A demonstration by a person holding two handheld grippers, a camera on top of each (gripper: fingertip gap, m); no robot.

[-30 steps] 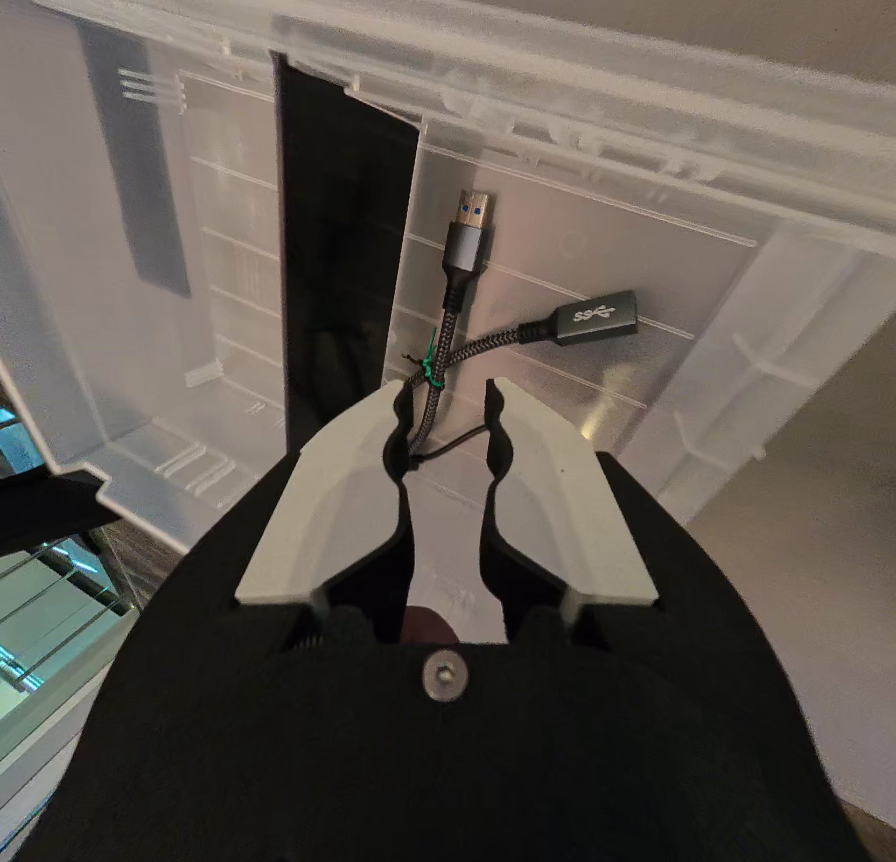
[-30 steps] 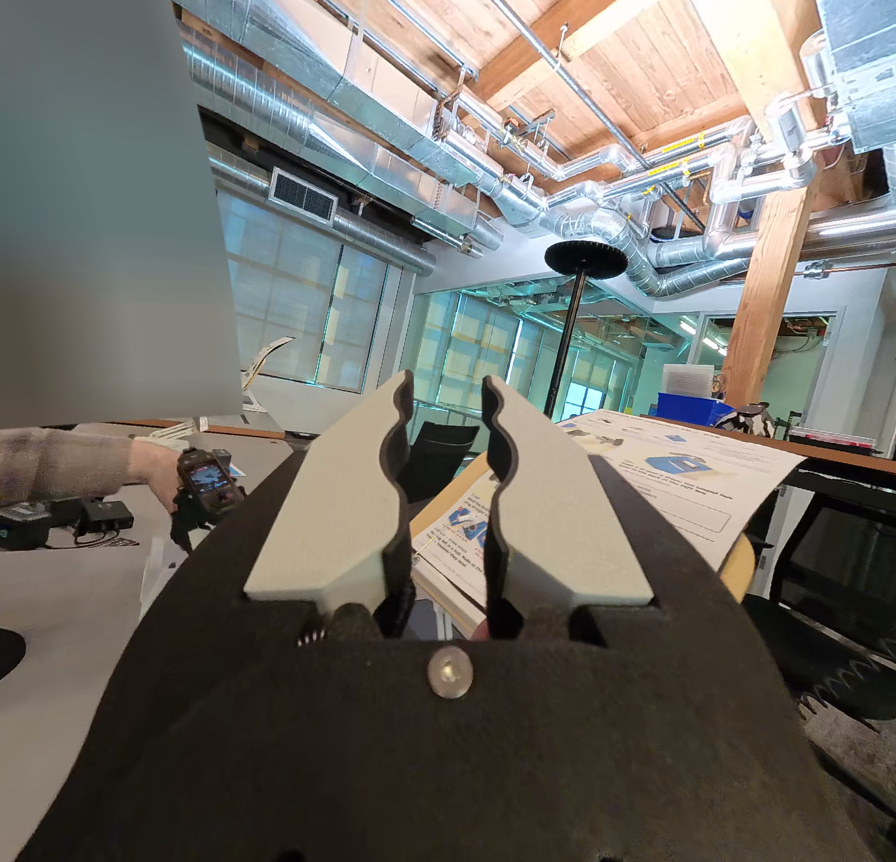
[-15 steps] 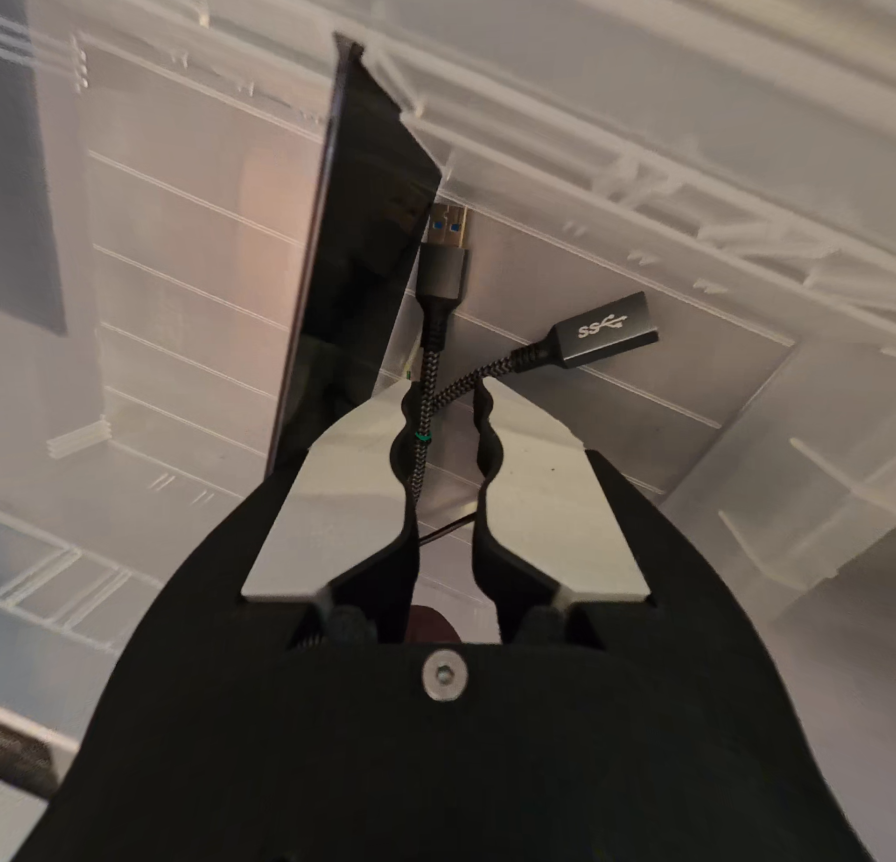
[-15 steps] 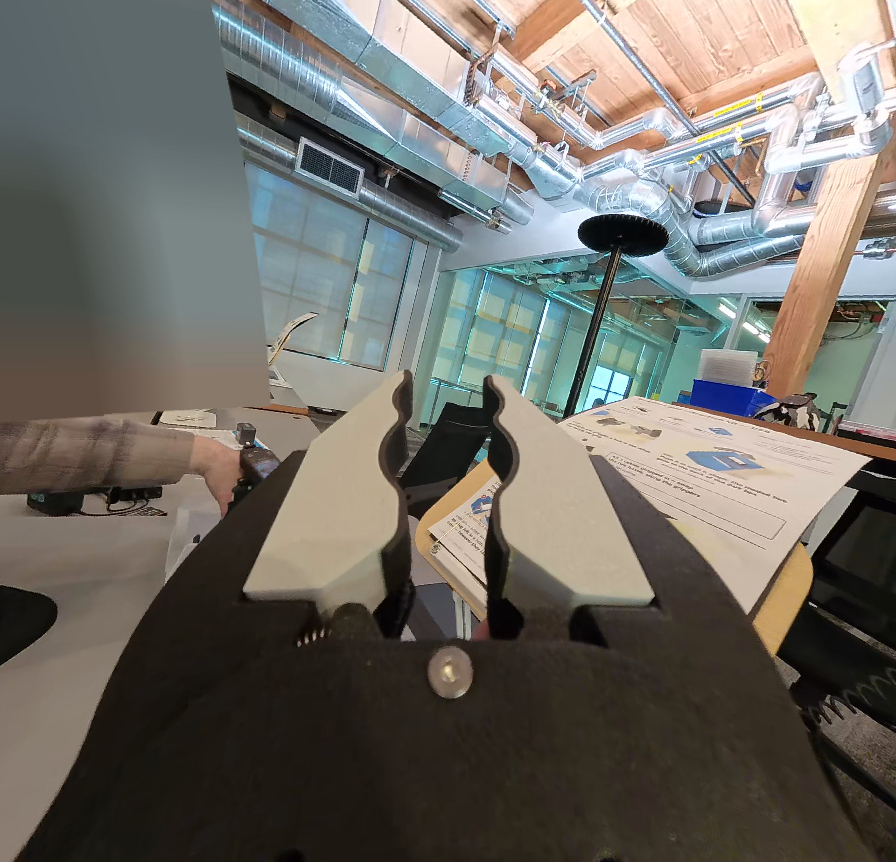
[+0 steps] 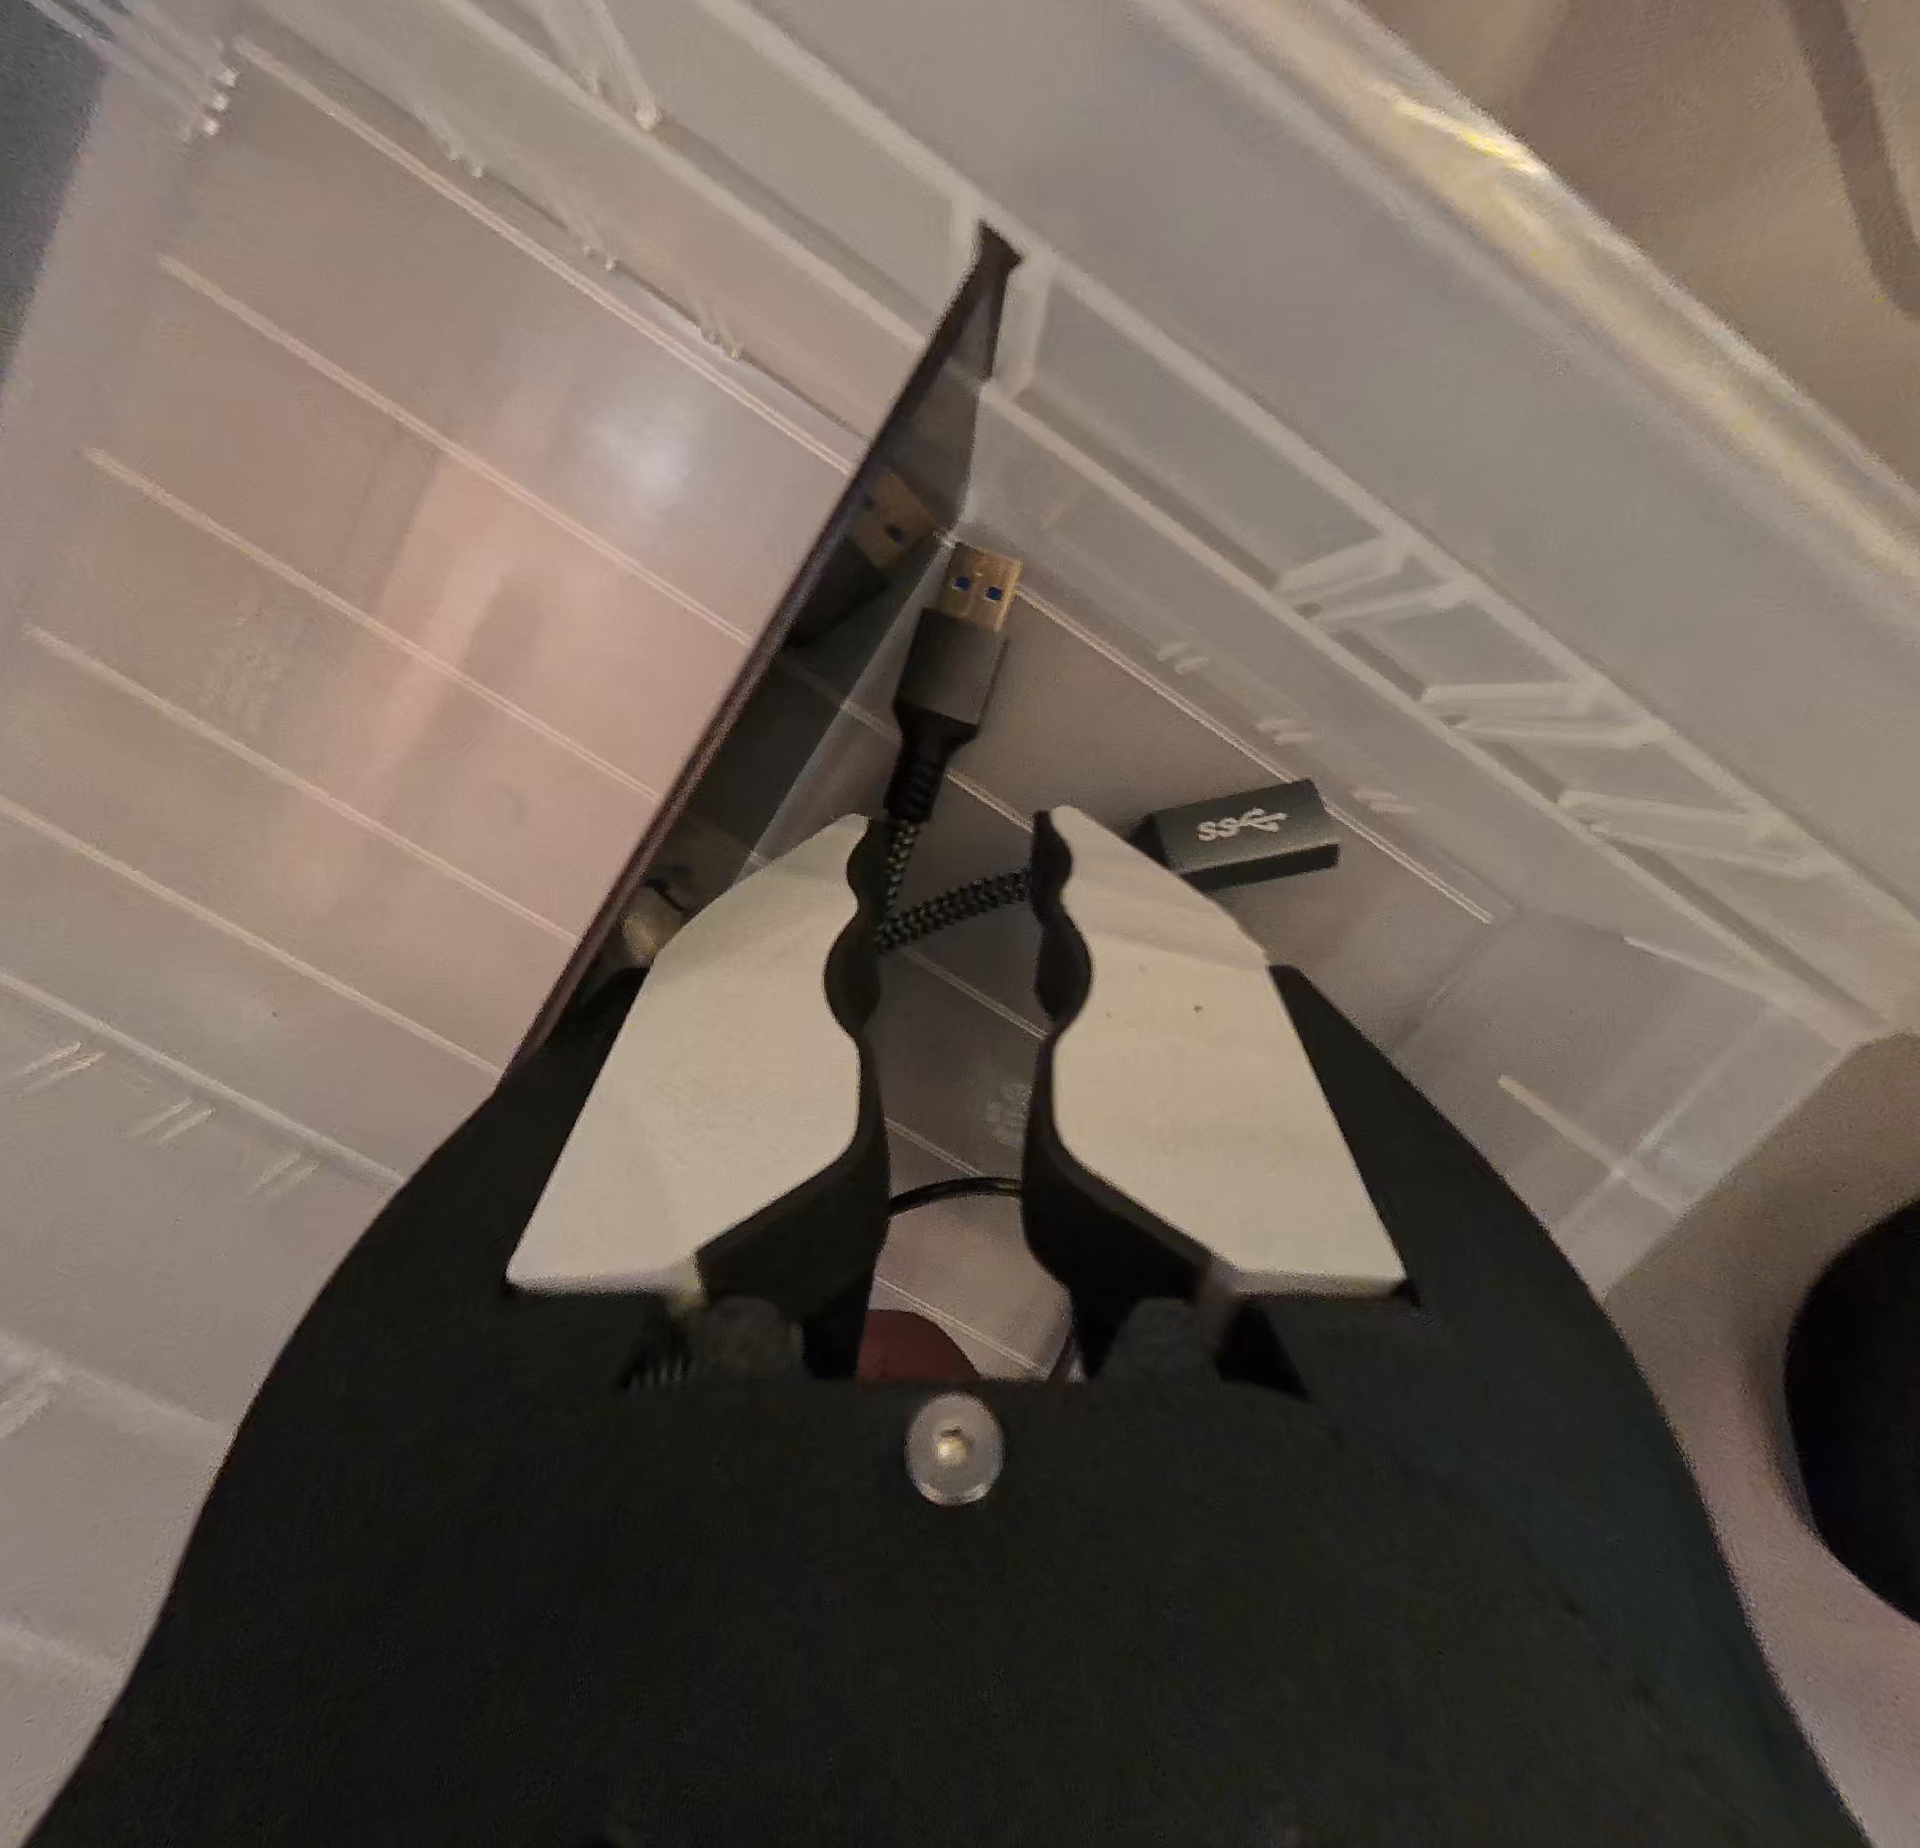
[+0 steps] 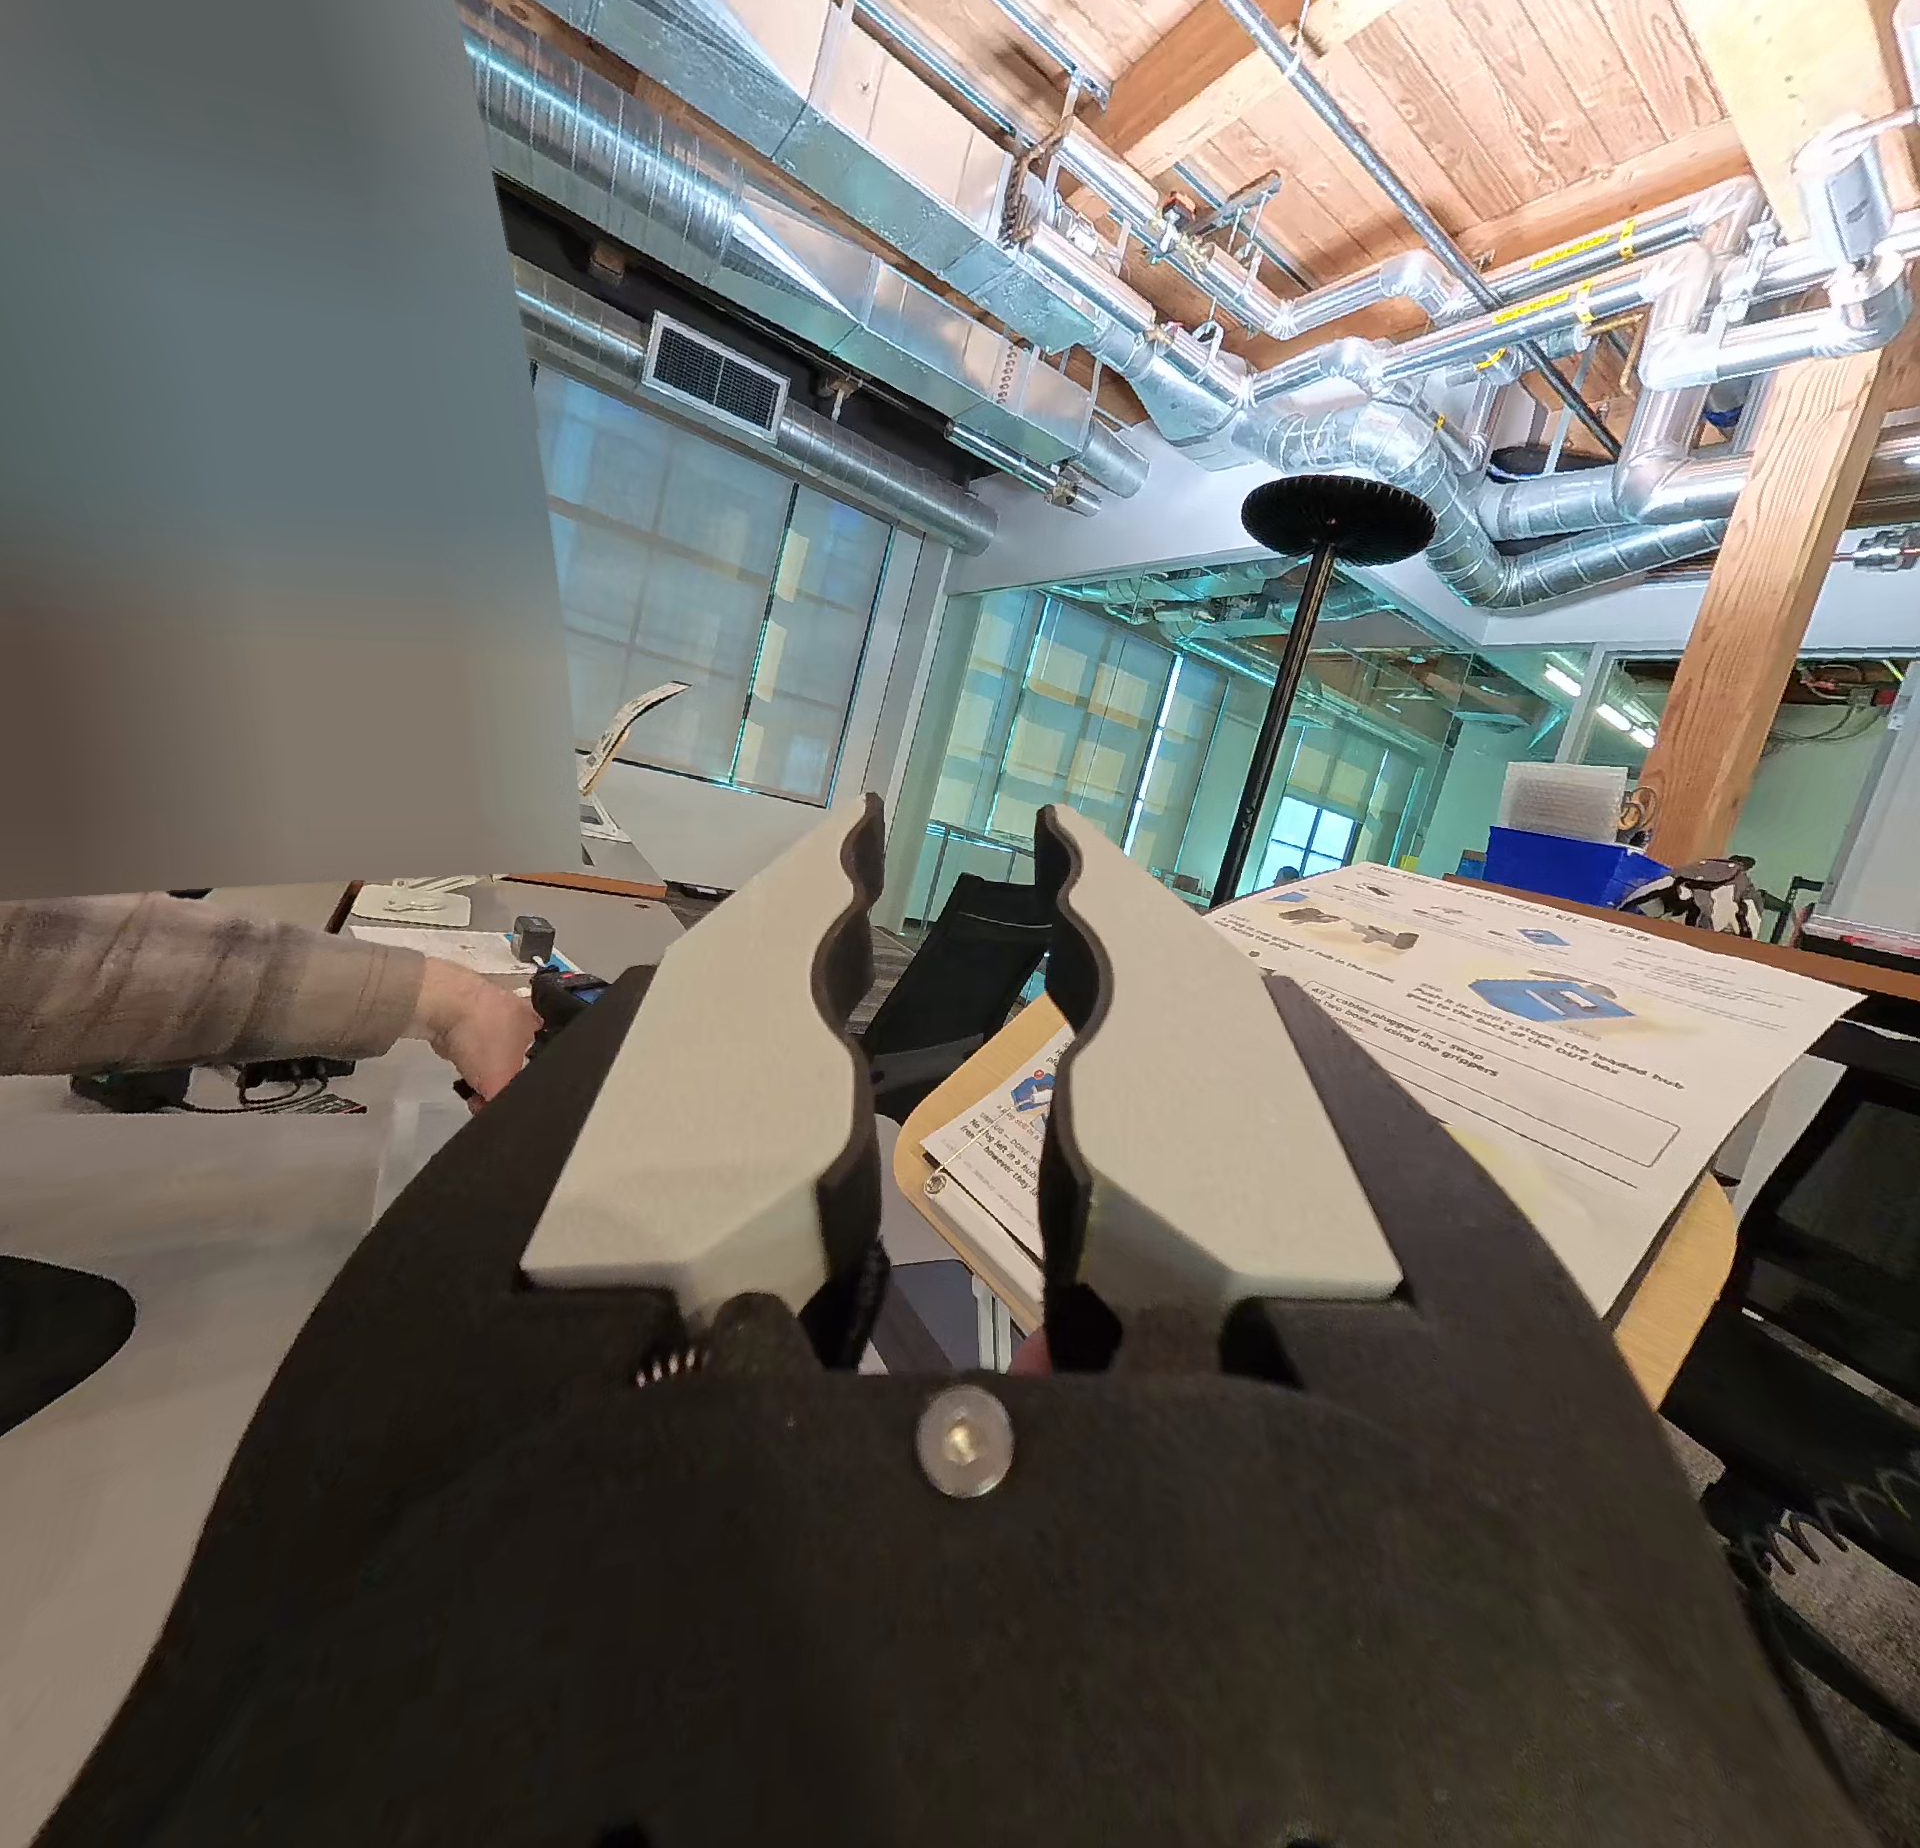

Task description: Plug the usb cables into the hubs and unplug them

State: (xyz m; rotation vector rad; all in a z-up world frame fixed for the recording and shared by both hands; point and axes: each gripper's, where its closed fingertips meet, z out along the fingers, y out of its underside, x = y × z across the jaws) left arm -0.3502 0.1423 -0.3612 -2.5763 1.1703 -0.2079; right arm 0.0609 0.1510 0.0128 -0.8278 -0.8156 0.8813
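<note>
A short braided grey USB cable lies on the floor of a clear plastic bin (image 5: 1299,364) in the left wrist view. Its male plug (image 5: 971,614) points away, close beside a glossy black divider panel (image 5: 831,718) that mirrors it. Its female socket end (image 5: 1242,837) lies to the right. My left gripper (image 5: 951,842) is open, and the braided cord (image 5: 914,863) passes between its fingertips, close to the left finger (image 5: 748,1019). My right gripper (image 6: 961,842) is open and empty, raised and pointing out into the room. No hub shows in either view.
The bin's walls and ribs close in around the left gripper. A dark round object (image 5: 1860,1435) sits outside the bin at right. In the right wrist view, a sleeved arm and hand (image 6: 478,1019) reach over a grey table, and a clipboard with a printed sheet (image 6: 1455,1050) stands right. Spacing between my two grippers at the tips: around 55 centimetres.
My left gripper has moved forward and down into the bin, so the cord now lies between its fingertips. The right gripper has turned slightly and stays open.
</note>
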